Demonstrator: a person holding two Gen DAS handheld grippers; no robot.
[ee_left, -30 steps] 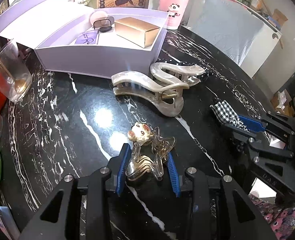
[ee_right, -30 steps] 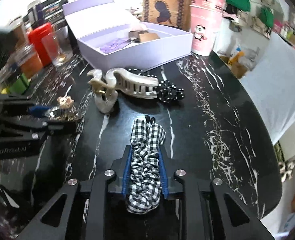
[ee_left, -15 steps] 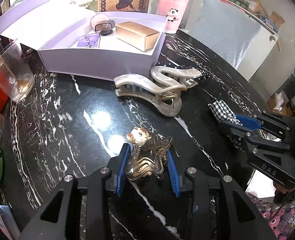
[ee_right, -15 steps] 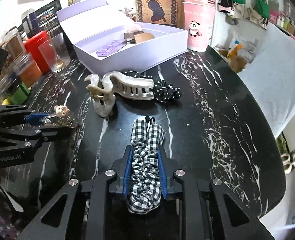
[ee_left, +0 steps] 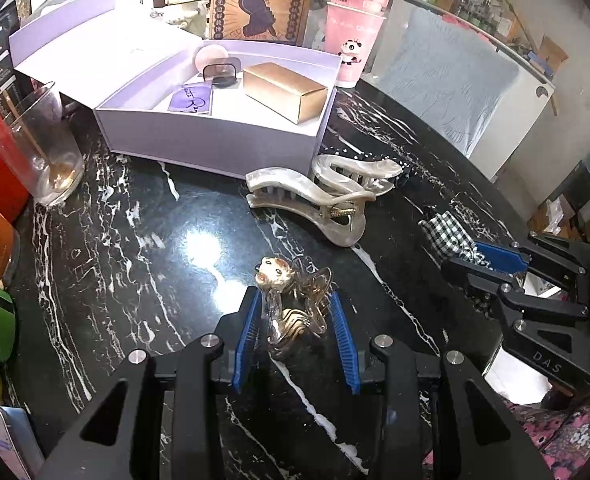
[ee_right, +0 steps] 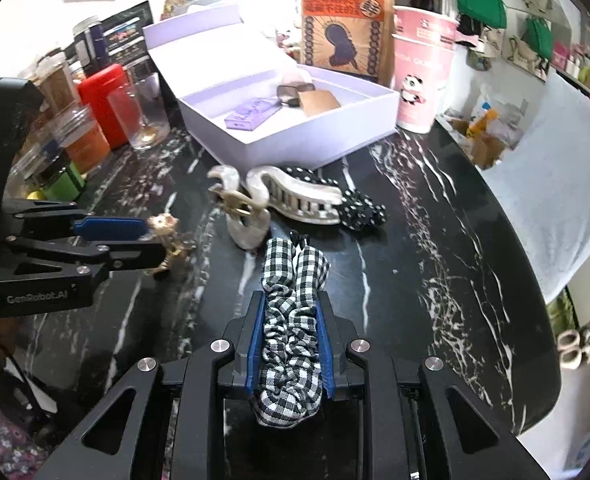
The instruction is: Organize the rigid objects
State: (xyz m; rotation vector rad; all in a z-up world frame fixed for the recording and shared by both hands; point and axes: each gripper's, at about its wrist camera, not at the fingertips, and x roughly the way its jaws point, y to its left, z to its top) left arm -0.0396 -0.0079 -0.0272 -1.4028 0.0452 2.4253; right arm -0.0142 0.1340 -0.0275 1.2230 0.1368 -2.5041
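A: Left gripper (ee_left: 295, 324): blue-padded fingers pinching the small clear-gold hair claw with a little animal head (ee_left: 291, 304), held just over the black marble table (ee_left: 135, 248).

B: Right gripper (ee_right: 291, 344)?

A: Fingers pressed on the black-and-white gingham scrunchie (ee_right: 291, 312), lengthwise between the pads.

B: Why both held?

A: Probably both bound for the open lavender box (ee_left: 215, 140). The large pearl-cream claw clip (ee_left: 319, 200) lies in front of it.

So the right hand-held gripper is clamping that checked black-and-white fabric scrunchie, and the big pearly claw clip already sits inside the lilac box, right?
Not quite. The big pearly claw clip lies on the black marble table, in front of the lilac box, as the right wrist view shows.
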